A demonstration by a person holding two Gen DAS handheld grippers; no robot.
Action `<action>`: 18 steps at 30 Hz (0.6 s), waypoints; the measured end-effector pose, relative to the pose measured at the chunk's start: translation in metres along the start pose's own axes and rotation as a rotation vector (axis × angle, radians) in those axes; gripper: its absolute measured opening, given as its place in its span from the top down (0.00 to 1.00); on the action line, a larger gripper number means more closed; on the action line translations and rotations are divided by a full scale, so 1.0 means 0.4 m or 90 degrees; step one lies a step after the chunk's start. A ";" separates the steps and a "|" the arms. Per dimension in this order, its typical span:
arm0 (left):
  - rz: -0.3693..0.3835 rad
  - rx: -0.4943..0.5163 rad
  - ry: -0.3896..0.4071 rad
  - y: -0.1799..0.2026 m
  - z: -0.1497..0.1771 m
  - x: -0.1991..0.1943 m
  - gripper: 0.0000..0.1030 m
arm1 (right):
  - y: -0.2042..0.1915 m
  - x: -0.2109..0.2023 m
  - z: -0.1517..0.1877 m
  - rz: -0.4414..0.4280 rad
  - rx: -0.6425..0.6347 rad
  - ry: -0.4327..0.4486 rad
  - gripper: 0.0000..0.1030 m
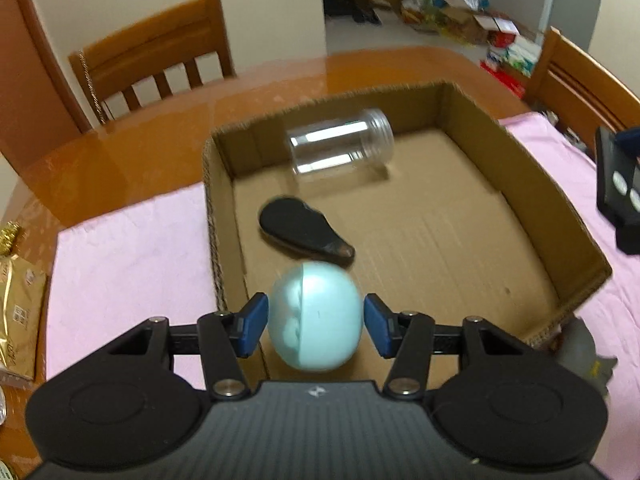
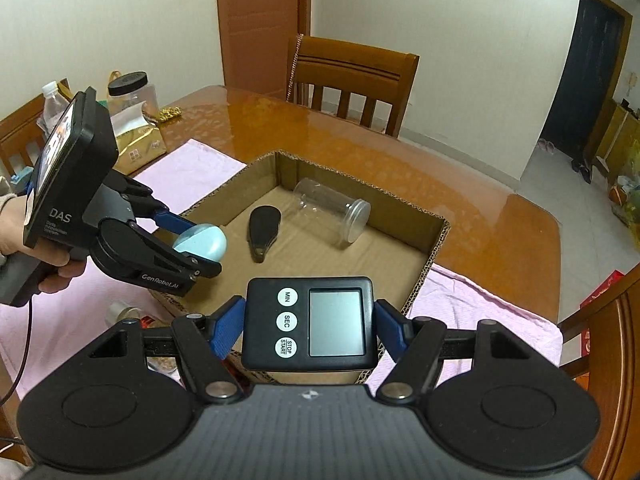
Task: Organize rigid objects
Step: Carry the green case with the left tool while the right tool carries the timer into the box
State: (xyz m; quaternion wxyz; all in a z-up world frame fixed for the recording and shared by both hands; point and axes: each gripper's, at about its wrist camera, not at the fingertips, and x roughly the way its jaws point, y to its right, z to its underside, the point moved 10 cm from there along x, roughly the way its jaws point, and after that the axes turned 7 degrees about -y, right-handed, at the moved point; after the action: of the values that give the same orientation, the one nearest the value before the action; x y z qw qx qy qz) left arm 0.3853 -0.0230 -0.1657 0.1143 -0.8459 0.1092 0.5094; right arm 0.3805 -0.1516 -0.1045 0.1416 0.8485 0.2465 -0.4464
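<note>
The left tongs (image 1: 316, 322) sit a little open around a blue egg (image 1: 316, 316); pads (image 1: 254, 324) barely off it, over the box (image 1: 520, 184). The right tongs (image 2: 310, 326) squeeze a black timer (image 2: 310, 324) at the box's near edge.

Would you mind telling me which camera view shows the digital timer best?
The right wrist view: the digital timer sits face-on between the right gripper pads, with its blank screen and the MIN, SEC and STOP/START buttons readable. The left wrist view catches only a cropped, blurred sliver of it at the right edge, two white buttons visible.
</note>
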 end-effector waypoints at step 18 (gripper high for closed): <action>-0.061 -0.096 0.113 -0.069 0.092 -0.260 0.02 | 0.054 0.110 -0.108 0.014 0.004 -0.014 0.28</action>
State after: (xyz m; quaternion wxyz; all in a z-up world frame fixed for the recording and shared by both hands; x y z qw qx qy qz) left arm 0.3150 0.0216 -0.0879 0.0641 -0.8980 0.0397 0.4335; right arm 0.4430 -0.1372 -0.1161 0.1463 0.8465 0.2341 -0.4553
